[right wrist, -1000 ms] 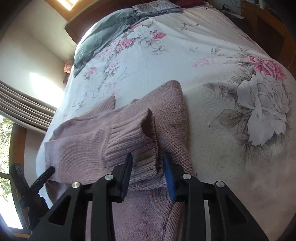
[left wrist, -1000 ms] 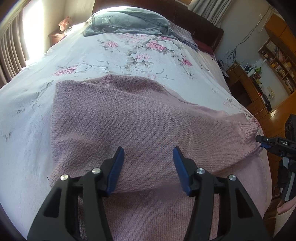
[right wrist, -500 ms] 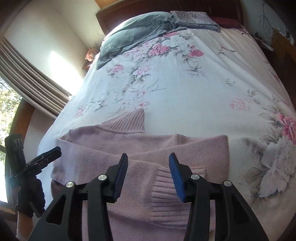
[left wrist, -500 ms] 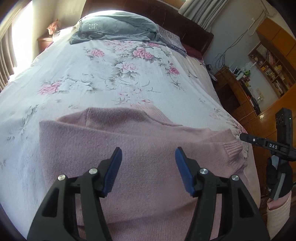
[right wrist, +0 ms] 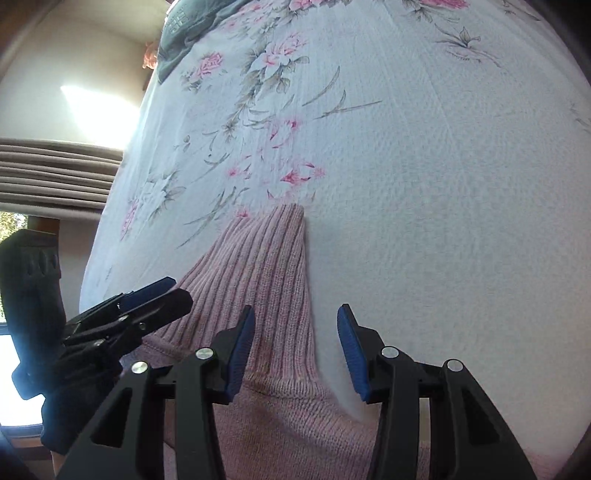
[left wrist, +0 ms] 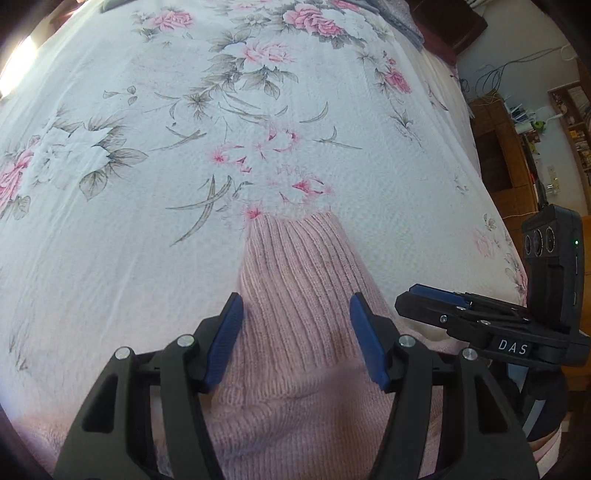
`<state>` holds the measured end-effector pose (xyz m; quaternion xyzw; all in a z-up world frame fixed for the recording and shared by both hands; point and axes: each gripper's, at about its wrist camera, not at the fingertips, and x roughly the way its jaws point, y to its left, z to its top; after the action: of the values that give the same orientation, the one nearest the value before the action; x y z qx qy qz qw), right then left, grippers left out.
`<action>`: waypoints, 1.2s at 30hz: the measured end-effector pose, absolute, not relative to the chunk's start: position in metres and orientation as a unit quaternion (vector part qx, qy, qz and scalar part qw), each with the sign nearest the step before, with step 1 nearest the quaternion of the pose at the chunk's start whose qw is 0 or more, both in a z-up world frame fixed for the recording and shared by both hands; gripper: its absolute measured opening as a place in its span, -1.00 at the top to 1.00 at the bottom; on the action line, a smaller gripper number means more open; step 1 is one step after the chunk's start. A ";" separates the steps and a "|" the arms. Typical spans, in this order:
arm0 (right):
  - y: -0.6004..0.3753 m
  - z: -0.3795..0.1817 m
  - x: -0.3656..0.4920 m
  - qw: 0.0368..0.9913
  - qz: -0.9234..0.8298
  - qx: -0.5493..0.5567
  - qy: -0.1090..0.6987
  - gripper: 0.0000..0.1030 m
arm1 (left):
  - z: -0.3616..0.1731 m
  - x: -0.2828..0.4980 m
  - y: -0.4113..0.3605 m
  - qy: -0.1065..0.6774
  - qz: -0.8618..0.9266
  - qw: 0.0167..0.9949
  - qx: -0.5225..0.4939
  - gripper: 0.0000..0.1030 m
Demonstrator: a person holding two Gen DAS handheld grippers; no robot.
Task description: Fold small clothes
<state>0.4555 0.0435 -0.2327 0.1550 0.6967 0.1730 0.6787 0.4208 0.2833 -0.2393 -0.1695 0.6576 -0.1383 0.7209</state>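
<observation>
Left wrist view: a pink knitted sweater [left wrist: 295, 354] lies flat on a bed [left wrist: 129, 229] covered by a white sheet printed with pink flowers and grey leaves. The sweater sits at the near edge of the bed, its body running under the camera and out of frame. Its ribbed collar [left wrist: 295, 266] points away from the near edge toward the far end of the bed, and the ribs run along that same line. The left gripper [left wrist: 296, 325] hangs over the collar with its blue-padded fingers wide apart, one on either side of the ribbing, clamping nothing. The right gripper [left wrist: 436, 299] shows side-on just beside it, at the right.

In the right wrist view the right gripper [right wrist: 295, 338] is also spread open and empty, straddling the collar's right edge [right wrist: 304, 280]. A grey folded garment [right wrist: 184, 26] lies at the bed's far left corner.
</observation>
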 end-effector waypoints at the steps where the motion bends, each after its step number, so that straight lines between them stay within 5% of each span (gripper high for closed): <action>1: 0.046 -0.238 0.459 0.675 0.173 0.157 0.700 0.08 | -0.245 0.424 0.283 0.660 -0.140 0.717 -0.173 -0.19; 11: 0.053 -0.283 0.475 0.638 0.176 0.231 0.713 0.00 | -0.277 0.438 0.289 0.658 -0.164 0.693 -0.243 -0.14; 12: 0.054 -0.284 0.475 0.638 0.177 0.232 0.713 0.03 | -0.280 0.439 0.289 0.658 -0.165 0.693 -0.244 -0.05; 15: 0.054 -0.289 0.474 0.626 0.201 0.266 0.705 0.61 | -0.285 0.440 0.294 0.654 -0.160 0.690 -0.264 0.39; 16: 0.053 -0.287 0.473 0.629 0.207 0.273 0.698 0.65 | -0.284 0.440 0.297 0.649 -0.161 0.691 -0.275 0.65; 19: 0.046 -0.268 0.469 0.650 0.227 0.295 0.663 0.69 | -0.274 0.434 0.308 0.613 -0.181 0.701 -0.317 0.81; 36: 0.021 -0.087 0.339 0.752 0.394 0.226 0.478 0.71 | -0.114 0.296 0.299 0.402 -0.370 0.798 -0.254 0.78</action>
<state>0.3393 0.0209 -0.0867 0.2258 0.4779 0.3940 0.7519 0.2964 0.2990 -0.1135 -0.2542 0.4023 -0.3705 0.7977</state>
